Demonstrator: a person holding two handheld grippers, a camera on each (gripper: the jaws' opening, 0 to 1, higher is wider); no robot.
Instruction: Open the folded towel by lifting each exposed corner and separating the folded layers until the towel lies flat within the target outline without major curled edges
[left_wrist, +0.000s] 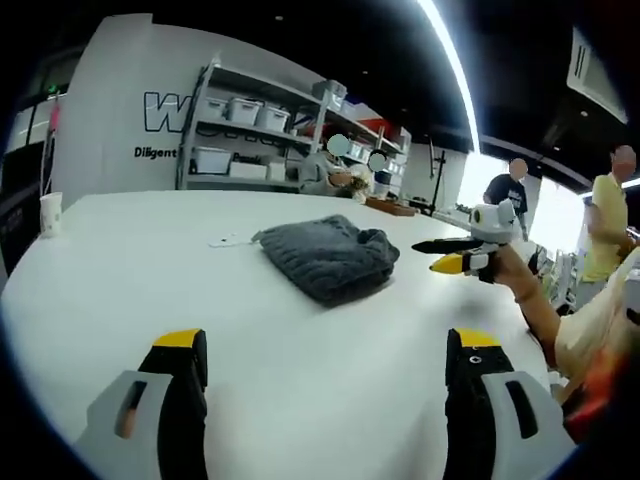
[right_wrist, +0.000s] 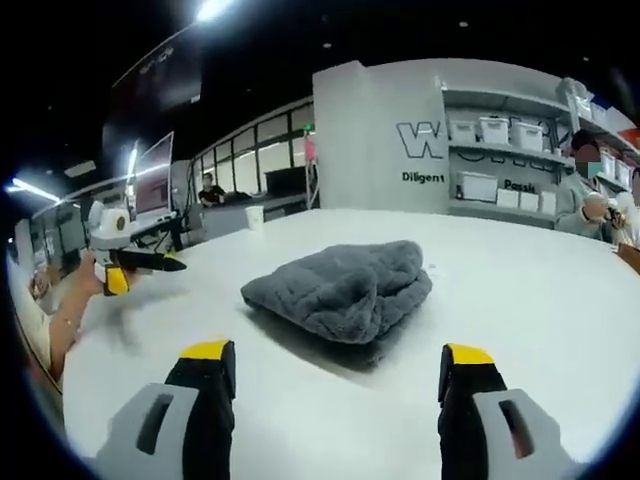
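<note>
Two grippers, left gripper (left_wrist: 325, 370) and right gripper (right_wrist: 335, 385), I hold with jaws wide and empty. I see the grey towel (right_wrist: 340, 288) bunched at frame centre on the white table (right_wrist: 520, 300). A pinch through several layers may drag the whole bundle instead of opening it.

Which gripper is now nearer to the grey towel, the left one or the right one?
Probably the right. The right gripper faces the grey towel closely, jaws open. The left gripper is also open, farther back across bare table.
</note>
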